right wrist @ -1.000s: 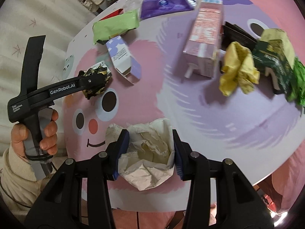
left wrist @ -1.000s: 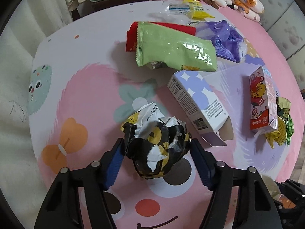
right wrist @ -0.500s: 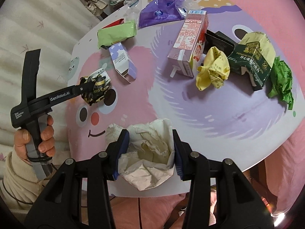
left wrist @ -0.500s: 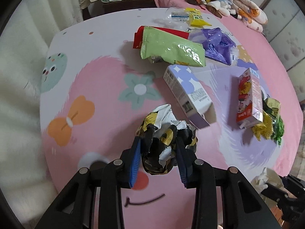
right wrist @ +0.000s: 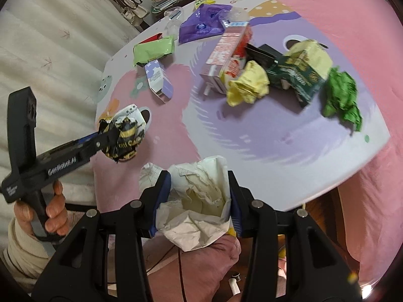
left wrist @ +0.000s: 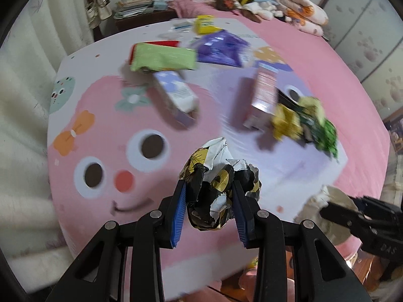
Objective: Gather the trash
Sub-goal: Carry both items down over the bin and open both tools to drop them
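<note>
**Two pieces of litter in hand, a tableful still to clear**

Both tongs were loaded over the cartoon-print table (right wrist: 289,156). The left gripper (left wrist: 210,205) had its blue pads clamped on a crumpled black-and-gold wrapper (left wrist: 219,183), the ball bulging out beyond the fingertips and held clear of the tabletop. The right gripper (right wrist: 199,201) was closed on a crumpled white paper bag (right wrist: 199,201), whose loose folds spilled below the jaws at the table's near edge. In the right-wrist view the left tool, gripped by a hand (right wrist: 47,214), stood off to the left of the paper bag, the two loads near each other but apart.

By these views the job was at an early stage: two pieces had been lifted, and no bin or bag to receive them was in sight. Well ahead of both grippers the rest still lay on the table: a green snack packet (right wrist: 153,49) over a red one, a purple pouch (right wrist: 201,25), a lilac carton (right wrist: 160,81), a pink drink carton (right wrist: 226,52), a yellow paper wad (right wrist: 248,85) touching it, a dark green box (right wrist: 299,75) and crumpled green paper (right wrist: 342,95) at the far right. A yellow packet (left wrist: 205,24) sat farthest from the tongs, at the table's back edge.
</note>
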